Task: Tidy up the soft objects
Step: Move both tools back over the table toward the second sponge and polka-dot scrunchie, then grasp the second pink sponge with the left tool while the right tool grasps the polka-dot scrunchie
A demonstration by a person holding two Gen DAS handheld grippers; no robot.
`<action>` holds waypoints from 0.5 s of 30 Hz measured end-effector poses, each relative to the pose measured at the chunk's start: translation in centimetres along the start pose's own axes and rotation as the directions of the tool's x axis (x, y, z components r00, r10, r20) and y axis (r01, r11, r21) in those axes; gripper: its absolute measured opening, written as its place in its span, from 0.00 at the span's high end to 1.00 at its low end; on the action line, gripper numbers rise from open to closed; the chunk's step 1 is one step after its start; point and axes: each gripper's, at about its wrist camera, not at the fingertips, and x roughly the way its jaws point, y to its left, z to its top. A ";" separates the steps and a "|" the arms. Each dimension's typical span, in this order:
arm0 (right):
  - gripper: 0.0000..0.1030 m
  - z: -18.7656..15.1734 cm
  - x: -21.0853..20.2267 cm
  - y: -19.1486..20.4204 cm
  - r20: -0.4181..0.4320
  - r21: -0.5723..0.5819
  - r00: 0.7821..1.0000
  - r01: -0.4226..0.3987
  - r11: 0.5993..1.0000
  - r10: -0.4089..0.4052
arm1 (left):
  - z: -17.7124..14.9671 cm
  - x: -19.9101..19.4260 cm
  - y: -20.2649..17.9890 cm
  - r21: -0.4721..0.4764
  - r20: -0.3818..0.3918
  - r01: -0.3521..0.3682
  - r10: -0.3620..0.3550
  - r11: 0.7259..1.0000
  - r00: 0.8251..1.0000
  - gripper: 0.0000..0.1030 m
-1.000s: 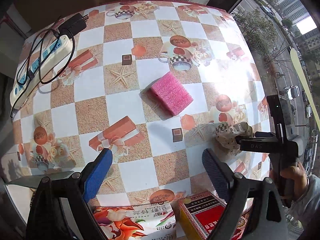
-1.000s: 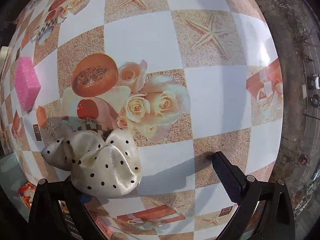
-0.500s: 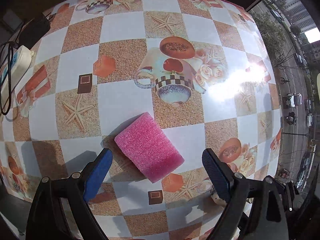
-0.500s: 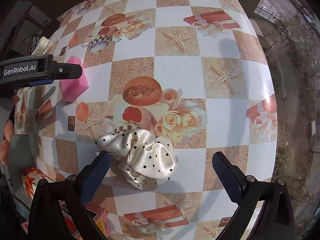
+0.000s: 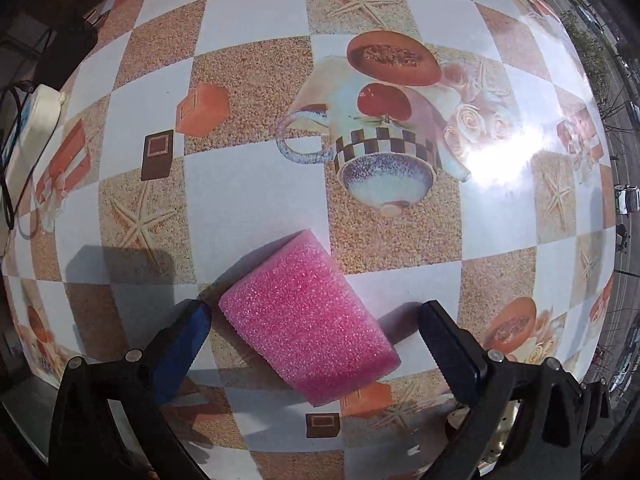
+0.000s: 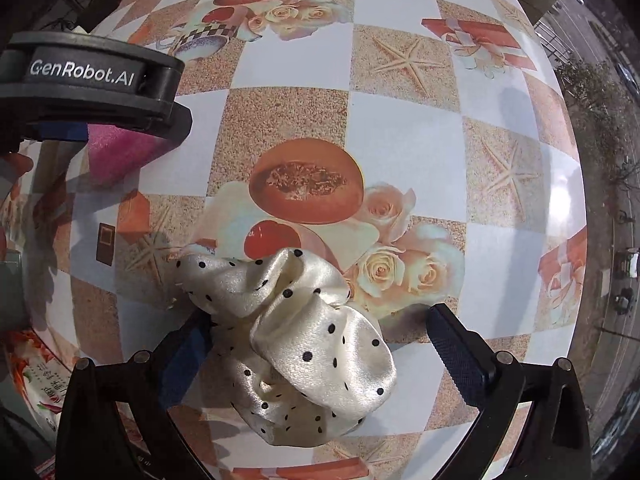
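A pink foam sponge (image 5: 308, 320) lies flat on the patterned tablecloth (image 5: 248, 184). My left gripper (image 5: 314, 314) points down over it with the sponge between its fingers. The jaws are opening; the right pad (image 5: 448, 352) stands clear of the foam and the blue left pad (image 5: 184, 348) sits by its corner. A cream satin scrunchie (image 6: 316, 344) with black dots lies between the fingers of my right gripper (image 6: 320, 316), which is open. In the right wrist view the left gripper's body (image 6: 92, 80) covers part of the sponge (image 6: 120, 152).
A white power strip (image 5: 28, 136) with black cables lies at the table's left edge. Printed snack packets (image 6: 36, 380) sit at the near left corner. A person's fingers (image 6: 14, 164) show by the left gripper. A window over a street runs along the right.
My left gripper has come down over the sponge, which now lies between its fingers, and its jaws stand wider. The right gripper has shifted so the scrunchie sits centred between its fingers.
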 end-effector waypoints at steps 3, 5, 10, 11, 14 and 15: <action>0.00 -0.6 -0.2 -0.2 0.011 0.000 1.000 0.001 1.000 -0.001 | -0.1 -0.2 -0.4 0.003 0.001 -0.001 0.001 1.000 1.000 0.00; 0.00 -0.6 0.1 0.4 0.017 0.007 1.000 0.001 1.000 -0.001 | -0.1 -0.2 -0.3 0.002 0.002 -0.001 0.001 1.000 1.000 0.00; 0.00 -0.1 0.6 0.2 0.023 0.001 1.000 0.002 1.000 -0.002 | 0.2 -0.2 -1.8 0.008 -0.013 -0.002 0.002 1.000 1.000 0.00; 0.00 0.3 0.8 0.3 0.013 0.000 1.000 0.002 1.000 -0.002 | 0.4 -0.3 -2.0 0.017 -0.015 -0.003 0.003 1.000 1.000 0.00; 0.02 0.9 0.7 -0.1 -0.003 0.020 1.000 -0.002 1.000 0.002 | 0.0 -0.7 -1.9 0.033 -0.003 -0.002 0.002 0.999 1.000 0.09; 0.10 1.1 0.4 -0.2 0.006 0.035 1.000 -0.001 0.999 0.000 | -0.1 -1.0 -1.7 0.035 0.007 -0.002 0.002 0.999 1.000 0.12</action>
